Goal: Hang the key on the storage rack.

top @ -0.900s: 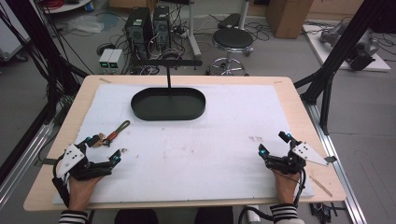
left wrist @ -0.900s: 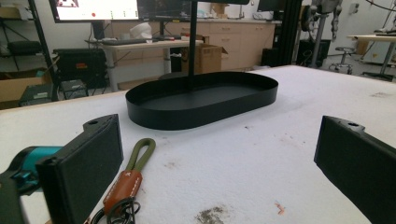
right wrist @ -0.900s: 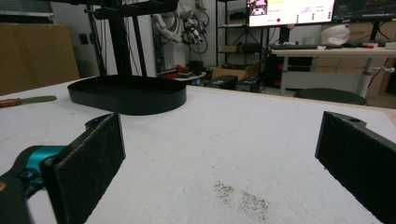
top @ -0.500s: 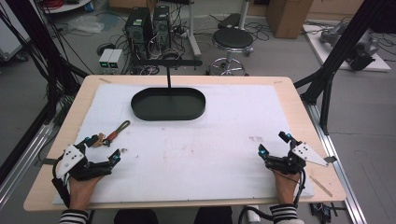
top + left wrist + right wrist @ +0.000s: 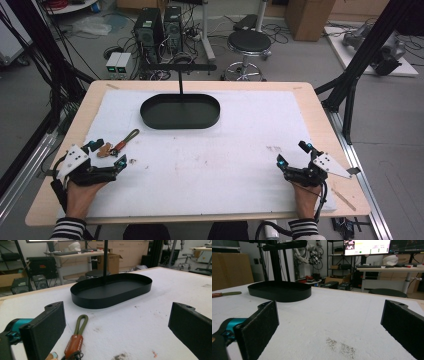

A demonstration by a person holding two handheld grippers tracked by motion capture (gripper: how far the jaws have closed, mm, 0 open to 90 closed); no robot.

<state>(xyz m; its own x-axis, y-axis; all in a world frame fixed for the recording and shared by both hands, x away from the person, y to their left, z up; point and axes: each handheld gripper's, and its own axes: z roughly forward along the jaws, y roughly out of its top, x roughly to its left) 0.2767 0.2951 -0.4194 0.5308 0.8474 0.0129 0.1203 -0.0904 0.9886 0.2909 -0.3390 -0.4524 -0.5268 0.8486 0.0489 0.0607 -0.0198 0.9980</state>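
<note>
A black oval tray (image 5: pixel 180 111) with a T-shaped black stand rising from it sits at the back middle of the white mat; it also shows as the tray (image 5: pixel 111 292) and the tray (image 5: pixel 279 291) in the gripper views. A key strap with an olive loop and a brown leather tab (image 5: pixel 123 142) lies at the left, just ahead of my left gripper (image 5: pixel 106 154), which rests open on the mat. In the left gripper view the strap (image 5: pixel 77 336) lies near the left jaw, untouched. My right gripper (image 5: pixel 294 153) rests open at the right with nothing between its jaws.
The white mat (image 5: pixel 225 150) covers a wooden table (image 5: pixel 320 115). A stool (image 5: pixel 248 44), computer towers (image 5: pixel 157 25) and cables stand on the floor beyond the far edge. Black frame struts (image 5: pixel 360 60) rise at both sides of the table.
</note>
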